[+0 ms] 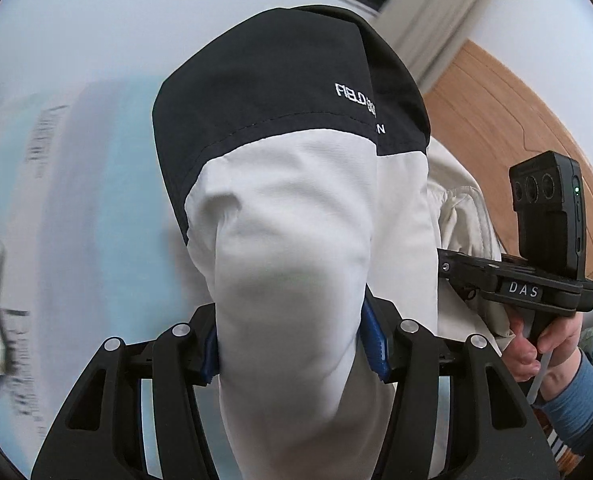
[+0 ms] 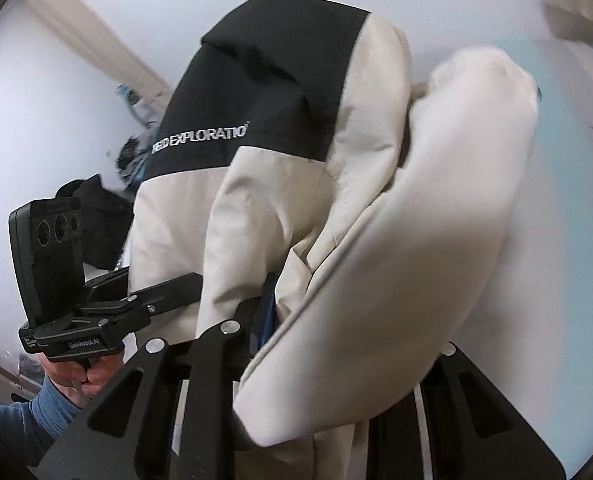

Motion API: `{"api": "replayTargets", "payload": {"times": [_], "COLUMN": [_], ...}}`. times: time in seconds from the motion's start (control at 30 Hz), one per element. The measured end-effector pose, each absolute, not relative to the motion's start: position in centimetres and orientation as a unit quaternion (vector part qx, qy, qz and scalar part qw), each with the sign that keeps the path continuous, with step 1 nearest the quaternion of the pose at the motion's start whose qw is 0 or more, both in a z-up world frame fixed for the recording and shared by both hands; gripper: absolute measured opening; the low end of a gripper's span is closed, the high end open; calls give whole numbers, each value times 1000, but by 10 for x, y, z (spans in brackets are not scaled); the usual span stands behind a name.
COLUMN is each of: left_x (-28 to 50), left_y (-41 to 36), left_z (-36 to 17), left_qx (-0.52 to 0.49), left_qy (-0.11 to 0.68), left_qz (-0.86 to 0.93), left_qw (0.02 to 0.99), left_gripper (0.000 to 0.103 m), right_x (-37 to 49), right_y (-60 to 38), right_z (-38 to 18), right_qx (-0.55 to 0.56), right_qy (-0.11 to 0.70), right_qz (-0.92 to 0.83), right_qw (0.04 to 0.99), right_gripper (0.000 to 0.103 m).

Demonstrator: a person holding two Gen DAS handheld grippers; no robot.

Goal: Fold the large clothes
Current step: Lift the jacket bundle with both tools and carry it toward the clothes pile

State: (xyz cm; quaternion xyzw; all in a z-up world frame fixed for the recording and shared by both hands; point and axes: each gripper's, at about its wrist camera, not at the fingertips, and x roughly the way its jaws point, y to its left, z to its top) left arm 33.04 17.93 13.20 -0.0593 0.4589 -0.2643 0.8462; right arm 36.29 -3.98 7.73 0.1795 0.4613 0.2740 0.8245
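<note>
Between your two grippers hangs the cream-and-black nylon jacket (image 1: 296,208), lifted off the bed. L gripper (image 1: 292,344) fingers clamp a thick bunch; R gripper (image 2: 296,320) fingers pinch thinner fabric, prob. so it drapes straight for folding.

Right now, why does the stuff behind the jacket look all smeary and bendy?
Left wrist view: the jacket in the left gripper is sharp, but the blue-and-white background streaks with motion blur. Right wrist view: the puffy pale fold beside the right gripper is soft and smeared, the lettering fairly crisp. Both views: the fisheye lens curves edges and darkens the corners.
</note>
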Motion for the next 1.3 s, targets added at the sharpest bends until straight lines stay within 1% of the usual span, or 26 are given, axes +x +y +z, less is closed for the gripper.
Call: {"api": "replayTargets", "payload": {"times": [0.23, 0.37, 0.47, 0.6, 0.7, 0.73, 0.83, 1.0, 1.1, 1.17, 1.3], "left_x": [333, 343, 354, 368, 374, 377, 381, 393, 394, 395, 397], "left_y": [350, 441, 506, 589, 648, 662, 707, 769, 791, 800, 803], "left_z": [143, 169, 195, 223, 230, 231, 213, 146, 112, 95, 61], "left_qx": [-59, -64, -67, -81, -88, -87, -106, -133, -148, -168, -158], "left_qy": [447, 430, 418, 422, 426, 428, 445, 464, 462, 463, 464], "left_qz": [-205, -179, -159, -125, -100, -95, -82, -78, -81, -76, -58], "left_qw": [869, 882, 892, 894, 895, 895, 885, 872, 870, 867, 870], "left_gripper": [52, 52, 52, 52, 52, 52, 52, 52, 53, 54, 55], "right_x": [387, 401, 410, 437, 448, 448, 458, 464, 475, 482, 489], "right_y": [145, 237, 297, 387, 438, 439, 474, 520, 561, 570, 586], "right_z": [85, 110, 141, 172, 182, 180, 166, 116, 91, 71, 38], "right_qx": [169, 157, 141, 116, 95, 91, 71, 33, 26, 15, -12], "right_qy": [456, 443, 432, 434, 440, 444, 466, 503, 519, 529, 547], "right_qz": [325, 353, 370, 395, 414, 417, 423, 425, 421, 414, 394], "right_qw": [811, 809, 810, 802, 791, 788, 774, 752, 743, 741, 738], "right_gripper": [21, 21, 21, 21, 21, 21, 21, 21, 20, 20, 20]}}
